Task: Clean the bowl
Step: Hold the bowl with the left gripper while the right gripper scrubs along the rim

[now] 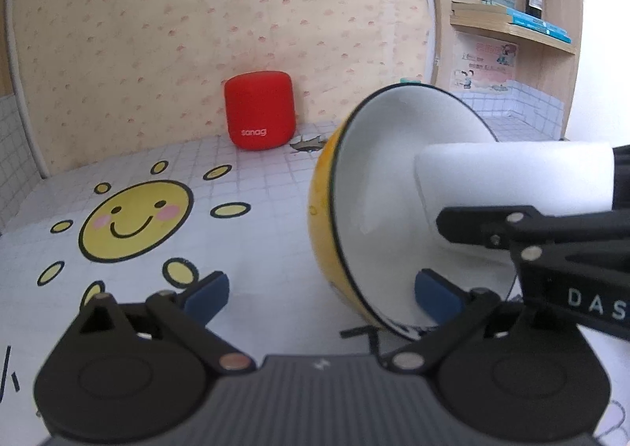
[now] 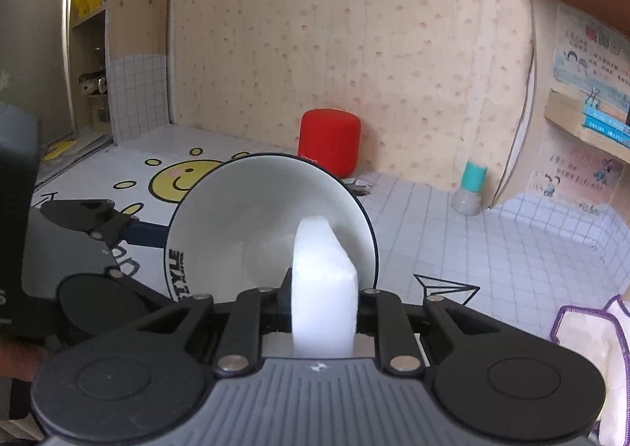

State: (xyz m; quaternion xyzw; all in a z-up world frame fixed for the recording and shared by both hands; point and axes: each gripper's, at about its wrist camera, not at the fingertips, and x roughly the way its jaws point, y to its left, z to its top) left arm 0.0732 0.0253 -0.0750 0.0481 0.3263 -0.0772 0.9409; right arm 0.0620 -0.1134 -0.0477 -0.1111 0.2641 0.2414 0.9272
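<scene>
The bowl [image 1: 378, 205], yellow outside and white inside with a dark rim, is tipped on its side, mouth towards the right. My left gripper [image 1: 323, 298] stands wide open around its lower rim; the right blue pad [image 1: 435, 294] is inside the bowl, the left pad [image 1: 208, 294] well away from the outer wall. My right gripper [image 2: 325, 300] is shut on a white sponge block [image 2: 323, 288], whose tip reaches into the bowl [image 2: 252, 209]. The sponge [image 1: 512, 174] and right gripper also show in the left wrist view.
A red speaker [image 1: 260, 113] stands by the wallpapered back wall on the sun-printed tabletop [image 1: 134, 221]. A teal-capped bottle [image 2: 470, 190] stands at the right. A wooden shelf [image 1: 512, 28] holds books and a dark bottle. A purple-edged cloth [image 2: 590, 339] lies at near right.
</scene>
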